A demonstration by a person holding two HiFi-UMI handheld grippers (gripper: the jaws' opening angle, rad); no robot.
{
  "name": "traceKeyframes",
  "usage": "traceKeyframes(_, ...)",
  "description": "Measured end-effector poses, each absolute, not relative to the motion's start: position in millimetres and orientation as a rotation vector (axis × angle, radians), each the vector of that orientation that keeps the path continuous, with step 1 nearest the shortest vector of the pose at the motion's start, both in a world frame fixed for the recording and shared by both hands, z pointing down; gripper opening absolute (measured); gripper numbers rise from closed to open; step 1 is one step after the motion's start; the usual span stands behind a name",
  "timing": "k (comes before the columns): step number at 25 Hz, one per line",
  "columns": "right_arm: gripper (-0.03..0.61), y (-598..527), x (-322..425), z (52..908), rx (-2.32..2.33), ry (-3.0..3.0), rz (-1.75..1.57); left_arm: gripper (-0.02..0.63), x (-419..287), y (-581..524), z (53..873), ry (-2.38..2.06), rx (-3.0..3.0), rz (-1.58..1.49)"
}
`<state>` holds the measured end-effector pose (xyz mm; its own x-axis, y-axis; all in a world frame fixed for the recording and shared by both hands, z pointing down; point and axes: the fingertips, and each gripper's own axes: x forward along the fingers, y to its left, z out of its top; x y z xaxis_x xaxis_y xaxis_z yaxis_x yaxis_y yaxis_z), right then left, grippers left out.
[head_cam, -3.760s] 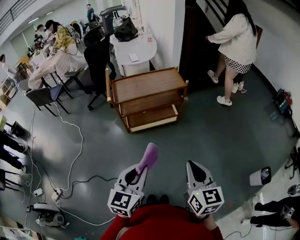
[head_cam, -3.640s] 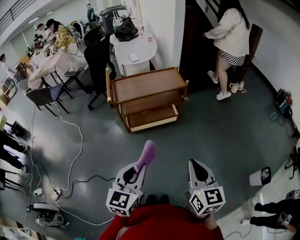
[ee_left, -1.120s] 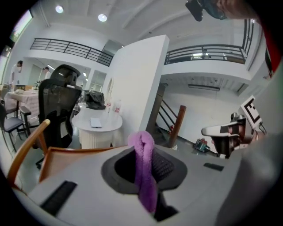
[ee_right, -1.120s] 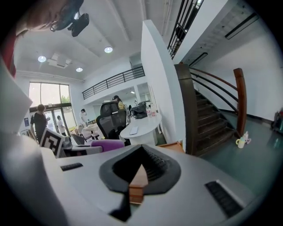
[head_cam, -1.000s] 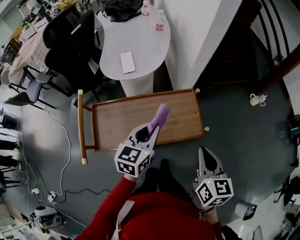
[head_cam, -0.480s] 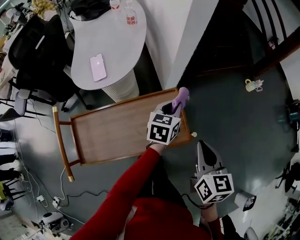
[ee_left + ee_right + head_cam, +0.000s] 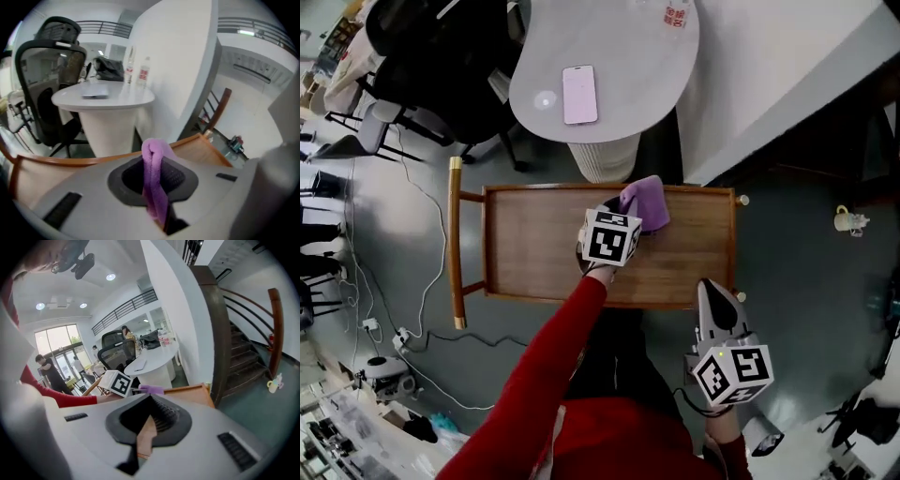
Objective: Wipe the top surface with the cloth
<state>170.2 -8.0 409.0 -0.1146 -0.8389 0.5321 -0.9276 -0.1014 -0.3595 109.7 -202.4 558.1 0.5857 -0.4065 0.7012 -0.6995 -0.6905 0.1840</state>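
Grey office floor, with wooden cart [image 7: 455, 246] set crosswise and white round table [image 7: 609, 47] at 12 o'clock of it. Left gripper [image 7: 628, 211] down over top surface [image 7: 534, 248], jaws clamped on purple cloth [image 7: 647, 202], a fold pinched upright between them in left gripper view. Cloth spread against wood beside far rail, at about 1 o'clock of surface centre. Half a second back: same cloth at 3 o'clock end, by corner post; earlier, carried in air well short of cart. Judged meaning: contact made, first stroke running toward 9 o'clock. Right gripper [image 7: 711, 291] idle at 5 o'clock, just off near rail, jaws drawn almost together, nothing between. Left to wipe: centre through 9 o'clock end, plus near strip. Keep cloth flat and pressed; avoid snagging raised rail.
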Motion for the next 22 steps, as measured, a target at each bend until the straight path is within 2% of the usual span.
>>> traceKeyframes(5,0.003,-39,125,418,1.81,-2.125,1.017,0.051,-65,-255,558,-1.288,2.153,0.883)
traceKeyframes(10,0.003,-53,95,423,1.696,-2.17,1.009,0.051,-158,-268,550,-1.531,2.036,0.915)
traceKeyframes(19,0.003,-53,79,420,1.741,-2.168,0.97,0.051,-192,-262,532,-1.686,2.058,1.015)
traceKeyframes(22,0.003,-37,96,411,1.84,-2.115,0.966,0.051,-137,-236,497,-1.525,2.241,0.884)
